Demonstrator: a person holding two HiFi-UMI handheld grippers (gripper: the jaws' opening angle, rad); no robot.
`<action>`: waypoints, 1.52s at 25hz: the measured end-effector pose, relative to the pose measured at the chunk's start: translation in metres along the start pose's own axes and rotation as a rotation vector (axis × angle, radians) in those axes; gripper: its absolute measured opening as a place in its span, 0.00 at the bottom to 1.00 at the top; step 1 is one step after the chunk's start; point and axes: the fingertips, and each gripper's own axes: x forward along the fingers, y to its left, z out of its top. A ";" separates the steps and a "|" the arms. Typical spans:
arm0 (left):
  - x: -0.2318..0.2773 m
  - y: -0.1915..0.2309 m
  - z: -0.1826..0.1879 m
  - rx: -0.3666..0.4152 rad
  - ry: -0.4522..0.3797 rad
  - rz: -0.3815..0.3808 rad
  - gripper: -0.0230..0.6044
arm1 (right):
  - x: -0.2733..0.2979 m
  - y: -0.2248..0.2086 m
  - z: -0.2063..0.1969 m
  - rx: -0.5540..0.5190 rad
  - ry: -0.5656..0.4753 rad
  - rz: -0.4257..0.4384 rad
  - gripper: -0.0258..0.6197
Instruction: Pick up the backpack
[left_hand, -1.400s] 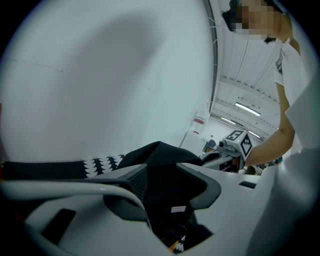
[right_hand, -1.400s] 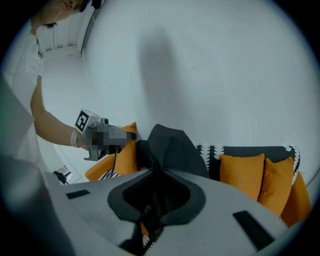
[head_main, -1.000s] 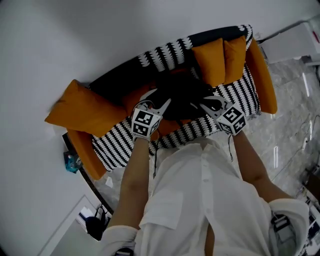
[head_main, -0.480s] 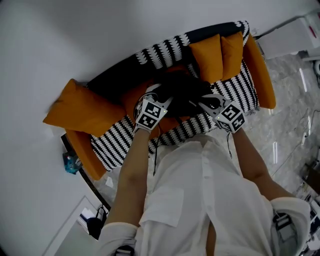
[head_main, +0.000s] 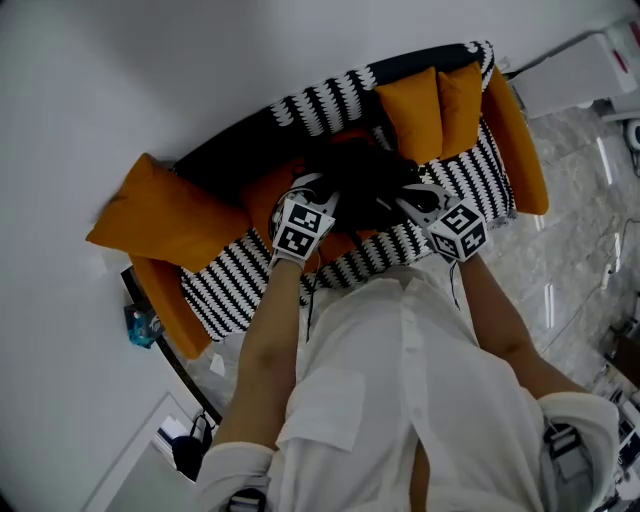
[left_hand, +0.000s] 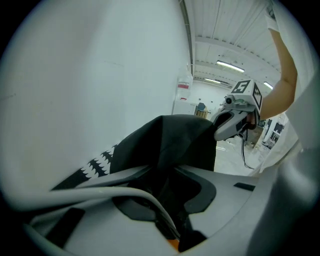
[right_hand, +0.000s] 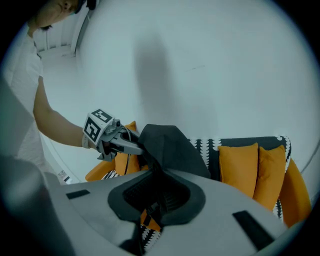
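**Left jaws closed in on the backpack; both tools now on it**

The backpack (head_main: 358, 178) lay in the middle of the sofa (head_main: 232, 288) seat, its dark bulk against the backrest, between the big orange cushion (head_main: 160, 215) at the left end and the pair of orange cushions (head_main: 440, 108) toward the right end.

A second before, the left gripper (head_main: 316, 194) stood at the pack's left side with its jaws spread wide. Here they were closing, much narrower, with a fold of the black fabric between them. In the left gripper view the cloth filled the gap and the pads seemed to bear on it. The hand itself had barely shifted, only nudged in slightly toward the pack.

The right gripper (head_main: 408, 200) had not changed. Its jaws sat nearly together on the pack's right side, pinching black fabric, with a strap and buckle showing in the throat.

For the task, this looked like the last step before the lift, as the pack had a hold on each side. It rested on the seat, not yet raised. The left hold took loose cloth rather than a strap, so it might slip or merely tent the fabric once the weight came on.
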 end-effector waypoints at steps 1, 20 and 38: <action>-0.003 -0.003 0.002 -0.020 -0.011 0.000 0.19 | -0.002 0.000 0.002 0.013 -0.010 -0.004 0.11; -0.069 -0.015 0.043 -0.161 -0.162 0.039 0.14 | -0.022 0.015 0.061 0.015 -0.142 -0.013 0.11; -0.135 0.002 0.129 -0.131 -0.340 0.098 0.14 | -0.053 0.023 0.155 -0.016 -0.358 -0.010 0.11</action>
